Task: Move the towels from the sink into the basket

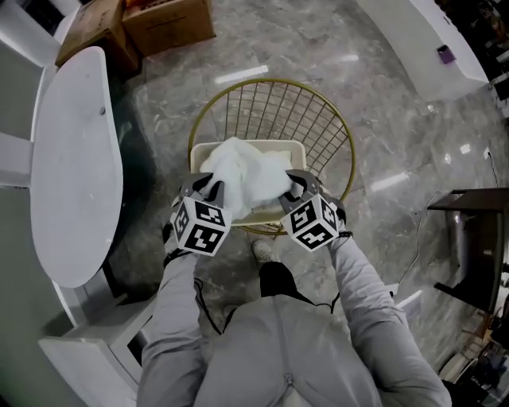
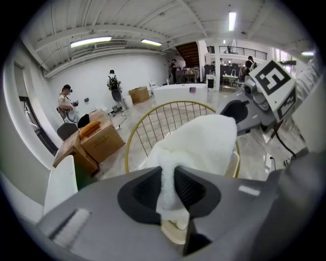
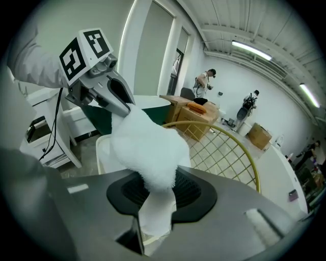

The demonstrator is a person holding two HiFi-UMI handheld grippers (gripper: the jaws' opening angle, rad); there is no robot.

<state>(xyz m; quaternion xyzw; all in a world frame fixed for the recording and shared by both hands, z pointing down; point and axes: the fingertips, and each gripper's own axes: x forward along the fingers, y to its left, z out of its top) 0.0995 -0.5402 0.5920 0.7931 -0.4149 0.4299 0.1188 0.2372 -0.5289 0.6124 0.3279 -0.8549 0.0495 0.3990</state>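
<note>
Towel (image 1: 242, 175) | clamped by left tongs (image 1: 212, 187), right tongs (image 1: 295, 185) | over basket (image 1: 278, 111)

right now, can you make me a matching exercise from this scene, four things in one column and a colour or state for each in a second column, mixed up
Things:
1. towel
2. wire basket
3. cardboard boxes
4. oval tabletop

Descriptions:
a. brown
b. gold, open mesh
c. smooth white, flat
d. fluffy white, pinched by the left gripper and the right gripper

Pairs: 1-d, 2-b, 3-a, 4-c
</note>
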